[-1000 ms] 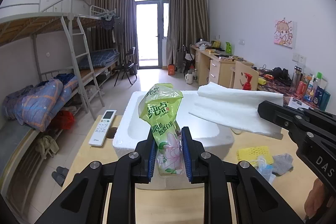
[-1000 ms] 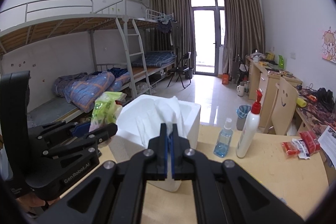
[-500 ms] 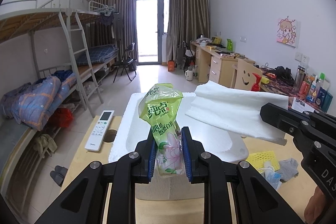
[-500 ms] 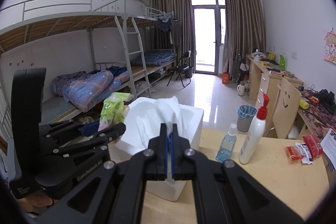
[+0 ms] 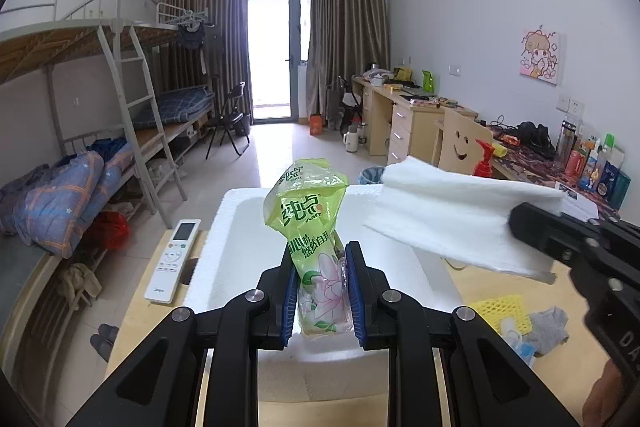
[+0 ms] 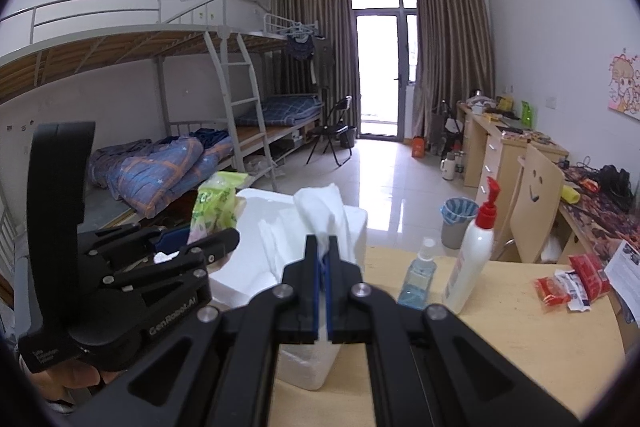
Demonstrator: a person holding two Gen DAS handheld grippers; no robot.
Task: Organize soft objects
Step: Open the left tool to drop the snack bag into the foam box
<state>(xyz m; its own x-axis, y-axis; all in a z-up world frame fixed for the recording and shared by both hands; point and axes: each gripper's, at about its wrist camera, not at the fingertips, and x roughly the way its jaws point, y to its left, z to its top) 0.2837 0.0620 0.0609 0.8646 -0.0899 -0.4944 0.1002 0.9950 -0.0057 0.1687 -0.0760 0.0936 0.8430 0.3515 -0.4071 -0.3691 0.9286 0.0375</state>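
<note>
A green printed plastic tissue pack (image 5: 316,247) is clamped upright by the left gripper (image 5: 322,297) above the white foam box (image 5: 236,255). A white folded cloth (image 5: 452,223) is pinched by the right gripper (image 6: 323,263) over the same box.

Both black grippers, the left gripper (image 5: 322,291) and right gripper (image 6: 322,267), are showing blue finger pads (image 5: 289,301), silver screws and white lettering.
</note>
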